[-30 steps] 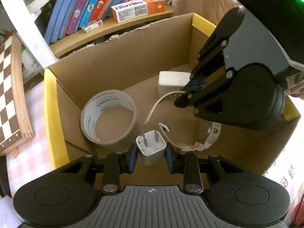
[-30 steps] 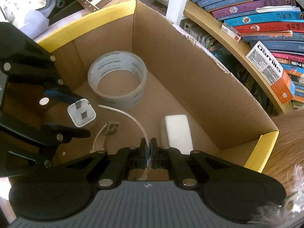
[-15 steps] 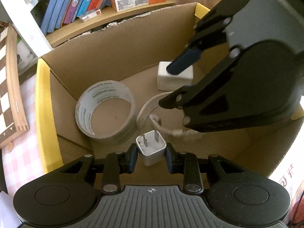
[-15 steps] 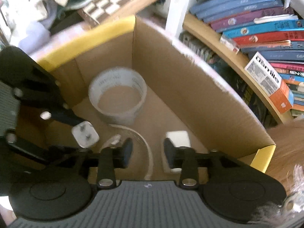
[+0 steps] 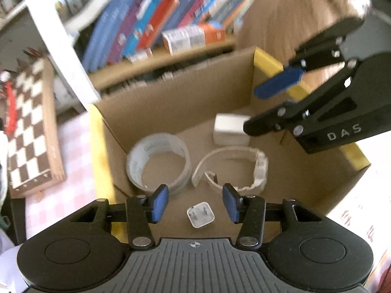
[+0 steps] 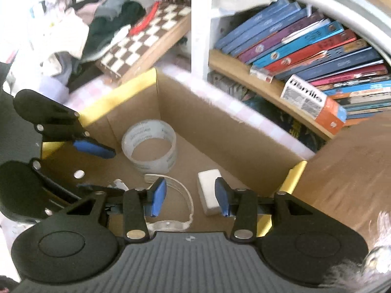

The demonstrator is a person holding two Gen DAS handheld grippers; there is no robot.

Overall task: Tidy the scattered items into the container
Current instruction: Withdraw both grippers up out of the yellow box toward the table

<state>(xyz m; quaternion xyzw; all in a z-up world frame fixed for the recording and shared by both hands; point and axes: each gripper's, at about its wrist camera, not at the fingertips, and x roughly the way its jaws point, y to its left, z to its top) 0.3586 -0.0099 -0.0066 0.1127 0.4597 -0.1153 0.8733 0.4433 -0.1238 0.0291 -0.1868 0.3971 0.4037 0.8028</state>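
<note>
The cardboard box [image 5: 171, 102] with yellow-taped rims holds a tape roll [image 5: 158, 163], a white wristwatch [image 5: 244, 168], a white block [image 5: 231, 130] and a white plug adapter [image 5: 200, 214]. My left gripper [image 5: 195, 205] hangs above the box floor with its jaws opening. The adapter lies loose on the floor below them, touched by neither pad. My right gripper [image 6: 190, 200] is open over the watch [image 6: 180, 195] and white block [image 6: 207, 193], holding nothing. In the left wrist view it [image 5: 265, 107] hovers over the box's right side.
A chessboard [image 5: 29, 127] leans at the left on a pink checked cloth [image 5: 70, 151]. Behind the box is a wooden shelf of books with an orange-and-white carton [image 6: 310, 100]. A pile of clothes [image 6: 80, 24] lies beyond the chessboard.
My left gripper let go of the plug adapter, which dropped to the box floor. My right gripper released the watch strap, and both grippers rose.
</note>
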